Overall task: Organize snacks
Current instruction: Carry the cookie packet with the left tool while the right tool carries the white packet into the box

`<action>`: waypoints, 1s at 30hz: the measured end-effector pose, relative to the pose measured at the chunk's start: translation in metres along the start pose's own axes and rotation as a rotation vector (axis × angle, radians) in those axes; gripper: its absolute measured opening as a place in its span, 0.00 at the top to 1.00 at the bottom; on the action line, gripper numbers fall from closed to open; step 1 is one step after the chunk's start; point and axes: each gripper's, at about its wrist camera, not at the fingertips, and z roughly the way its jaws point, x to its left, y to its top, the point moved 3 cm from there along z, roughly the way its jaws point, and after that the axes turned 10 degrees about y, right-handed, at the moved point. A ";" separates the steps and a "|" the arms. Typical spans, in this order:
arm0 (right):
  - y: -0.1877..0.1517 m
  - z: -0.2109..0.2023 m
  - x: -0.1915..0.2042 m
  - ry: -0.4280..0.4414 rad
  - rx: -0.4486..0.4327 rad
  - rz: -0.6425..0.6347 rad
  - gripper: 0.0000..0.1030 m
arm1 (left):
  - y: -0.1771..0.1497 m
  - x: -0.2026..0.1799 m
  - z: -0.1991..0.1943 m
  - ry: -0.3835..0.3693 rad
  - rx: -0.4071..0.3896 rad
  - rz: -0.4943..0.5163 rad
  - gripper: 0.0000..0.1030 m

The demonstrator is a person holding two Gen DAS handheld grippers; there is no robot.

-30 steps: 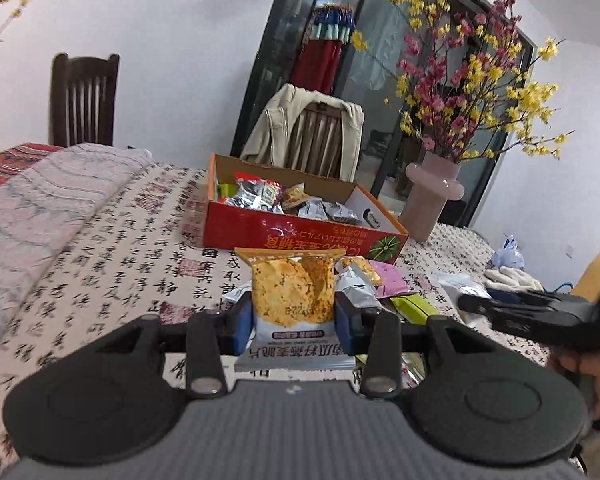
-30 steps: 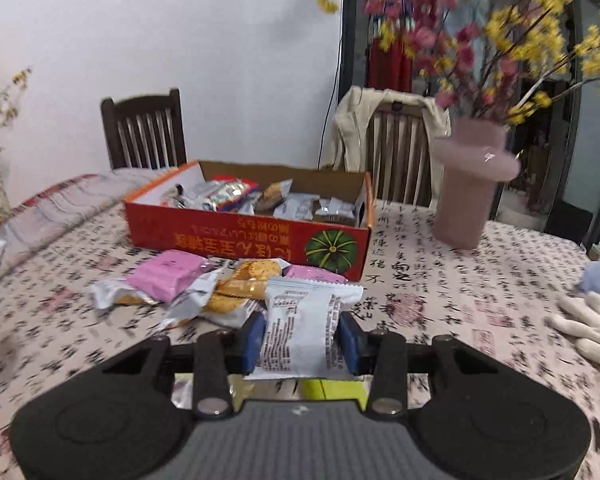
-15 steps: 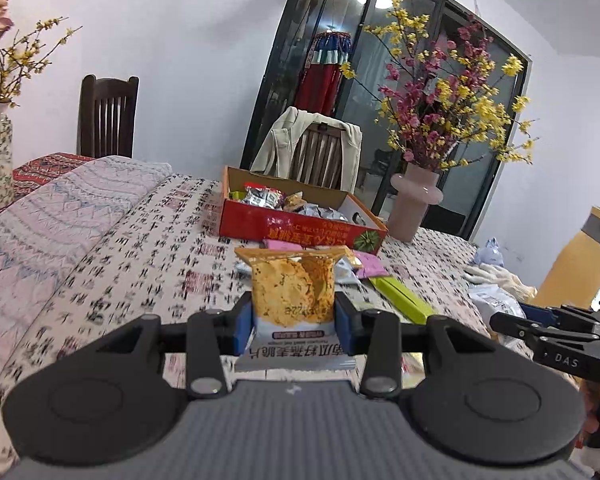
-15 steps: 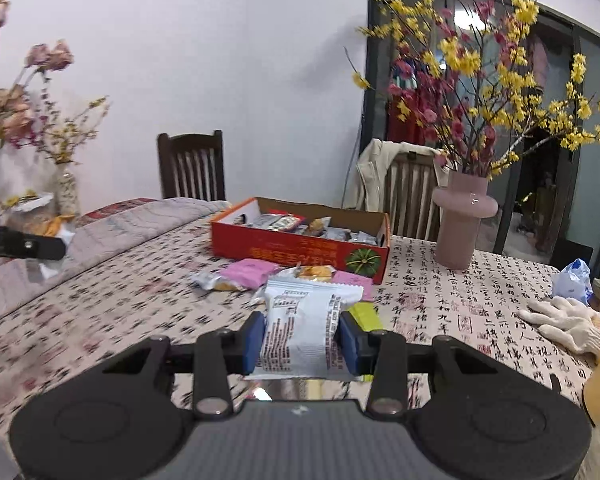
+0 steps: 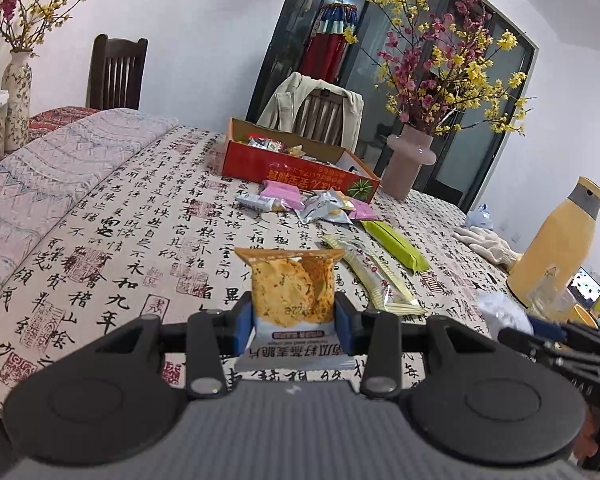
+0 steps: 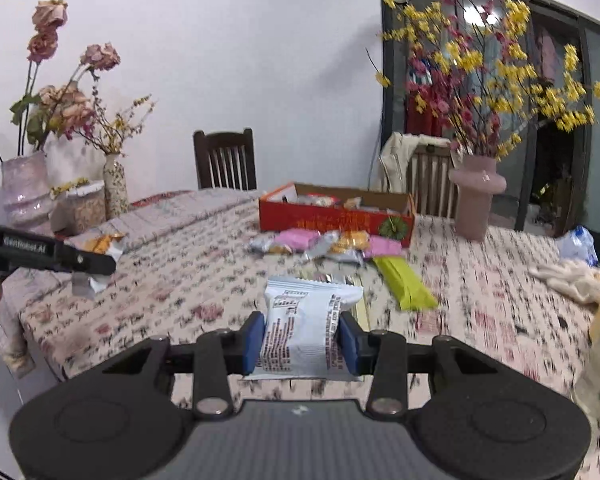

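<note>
Both grippers clenched on snacks, left gripper [image 5: 294, 322] on a cracker pack [image 5: 293, 295], right gripper [image 6: 301, 342] on a white packet [image 6: 306, 326], held above the near tabletop [image 5: 148, 216], probably for sorting, far from the box [image 5: 300, 168].

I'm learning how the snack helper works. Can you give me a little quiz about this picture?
1. True or false: the left gripper is holding an orange cracker packet.
2. What does the right gripper hold? A) green packet B) white packet C) glove
3. What colour is the snack box on the table?

Key: 1 true. 2 B, the white packet. 3 Red.
</note>
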 end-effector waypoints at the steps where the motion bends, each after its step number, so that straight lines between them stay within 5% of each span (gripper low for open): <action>1: -0.004 -0.001 0.000 -0.004 0.005 0.004 0.62 | 0.001 -0.001 0.000 -0.005 -0.004 0.002 0.60; 13: 0.002 0.021 -0.033 -0.036 0.011 0.039 0.62 | 0.032 -0.016 0.044 0.002 0.004 0.049 0.60; 23: 0.085 0.100 -0.079 -0.007 -0.013 -0.058 0.62 | 0.151 -0.032 0.130 -0.018 -0.092 0.069 0.60; 30: 0.170 0.185 -0.139 -0.004 -0.057 -0.055 0.62 | 0.233 -0.046 0.231 -0.032 -0.055 0.061 0.60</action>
